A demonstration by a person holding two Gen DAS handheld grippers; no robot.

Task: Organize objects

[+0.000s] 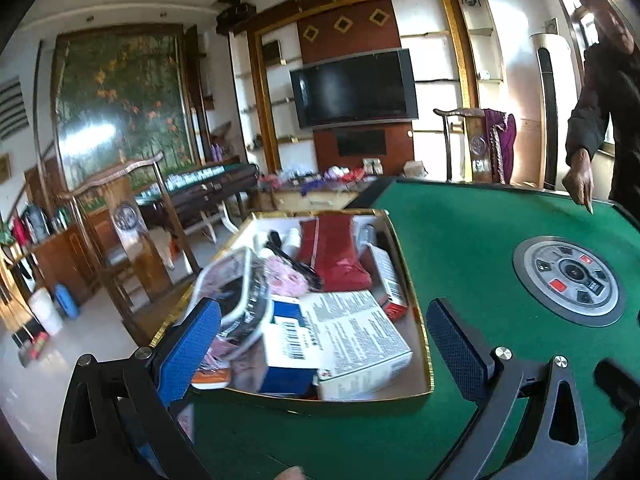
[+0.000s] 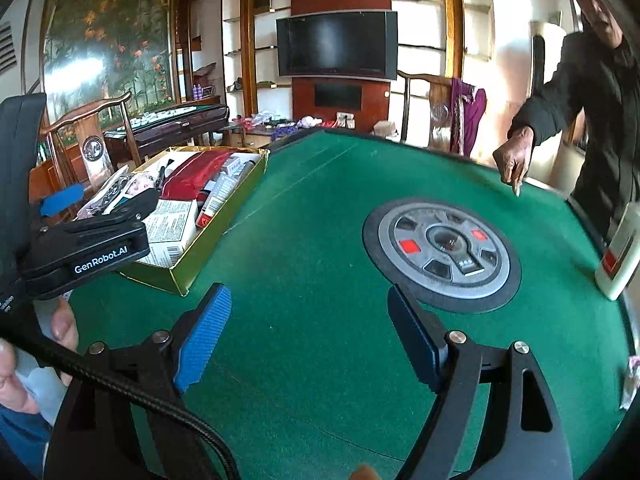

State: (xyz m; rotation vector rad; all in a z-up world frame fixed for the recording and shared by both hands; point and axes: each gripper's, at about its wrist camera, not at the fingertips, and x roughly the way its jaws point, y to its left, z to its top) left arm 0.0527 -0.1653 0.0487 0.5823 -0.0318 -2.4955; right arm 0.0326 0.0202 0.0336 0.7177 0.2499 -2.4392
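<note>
Reaching the white bottle [image 2: 618,256] at three o'clock on the tabletop [image 2: 320,200] well means keeping the right tool [image 2: 308,336] released — left tool [image 1: 324,344] too, empty — before boxing [image 2: 224,216] it.

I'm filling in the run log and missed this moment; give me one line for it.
left claw: open, over gold box | right claw: open, empty, over green table | white bottle: at table edge

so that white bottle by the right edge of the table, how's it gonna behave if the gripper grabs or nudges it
The white bottle stands leaning and tall for its base, so a nudge would probably tip it. Its smooth plastic-looking sides may slip a little in the pads. It sits near the green table's edge, so a push outward could send it off.
</note>
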